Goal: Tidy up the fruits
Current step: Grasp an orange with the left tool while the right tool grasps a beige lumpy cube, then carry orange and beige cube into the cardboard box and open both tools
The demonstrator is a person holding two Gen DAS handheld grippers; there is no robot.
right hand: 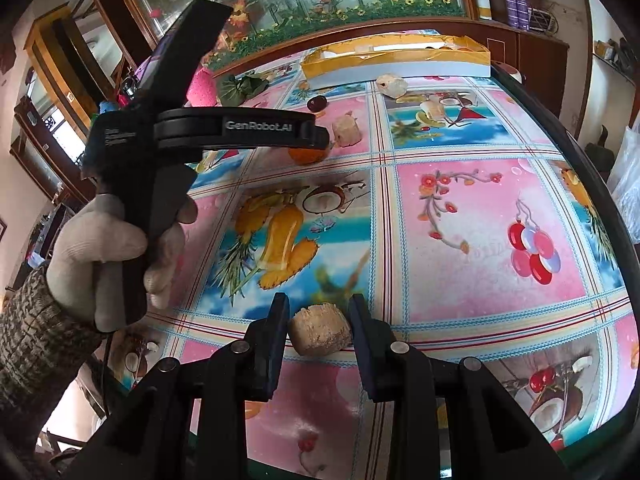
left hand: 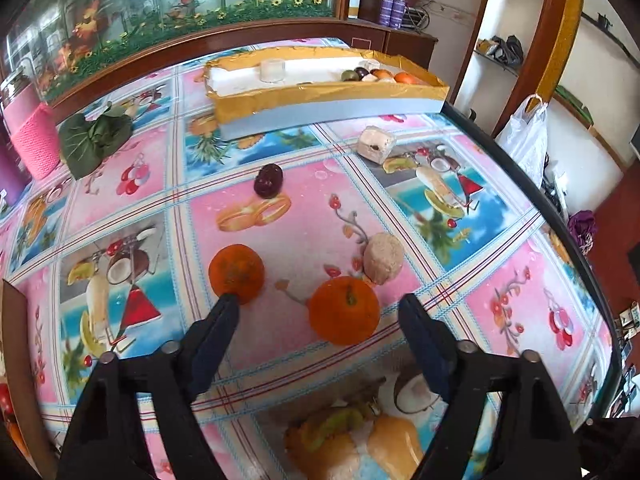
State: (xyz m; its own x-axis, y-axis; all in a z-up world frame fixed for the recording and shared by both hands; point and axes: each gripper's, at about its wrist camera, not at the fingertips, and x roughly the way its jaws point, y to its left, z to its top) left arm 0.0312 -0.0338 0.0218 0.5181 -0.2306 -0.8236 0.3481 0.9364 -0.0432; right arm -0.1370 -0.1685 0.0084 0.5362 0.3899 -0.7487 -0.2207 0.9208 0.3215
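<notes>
In the left wrist view my left gripper (left hand: 320,304) is open above the table, its jaws either side of an orange (left hand: 344,310). A second orange (left hand: 237,272) lies by the left fingertip. A beige cut chunk (left hand: 383,258), a dark plum (left hand: 268,180) and a pale chunk (left hand: 376,144) lie farther off. A gold-rimmed tray (left hand: 332,94) at the back holds several fruits (left hand: 380,75). In the right wrist view my right gripper (right hand: 319,312) stands with its jaws around a beige chunk (right hand: 320,330); small gaps show on both sides.
A floral tablecloth covers the table, whose dark edge (left hand: 560,224) runs along the right. A green leafy vegetable (left hand: 94,136) and a pink knitted holder (left hand: 36,140) sit at the back left. A clear cup (left hand: 273,69) stands in the tray. The left gripper body (right hand: 192,128) and gloved hand (right hand: 112,248) fill the right wrist view's left side.
</notes>
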